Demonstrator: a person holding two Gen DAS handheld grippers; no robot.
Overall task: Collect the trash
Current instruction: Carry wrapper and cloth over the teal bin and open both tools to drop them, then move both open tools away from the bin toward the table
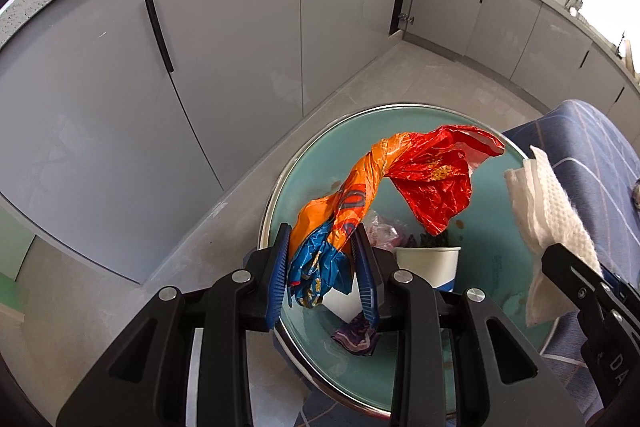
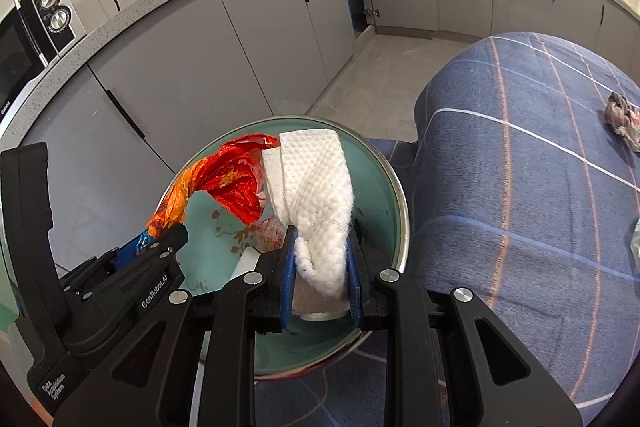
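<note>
Left claw point(image 1: 324, 267) clamped narrow on an orange, red and blue plastic wrapper point(image 1: 384, 183); right claw point(image 2: 322, 275) pinched on a white paper towel point(image 2: 316, 187). Both hanging over the teal bin point(image 1: 500, 291). Best to lower well inside the rim, part the claws fully, shake loose any clinging film. Inside the bin: one paper cup point(image 1: 430, 261), one purple wrapper point(image 1: 356, 337), dark scraps. Farther off, on the blue checked surface point(image 2: 520, 147): one crumpled scrap point(image 2: 622, 115), not yet collected.
</note>
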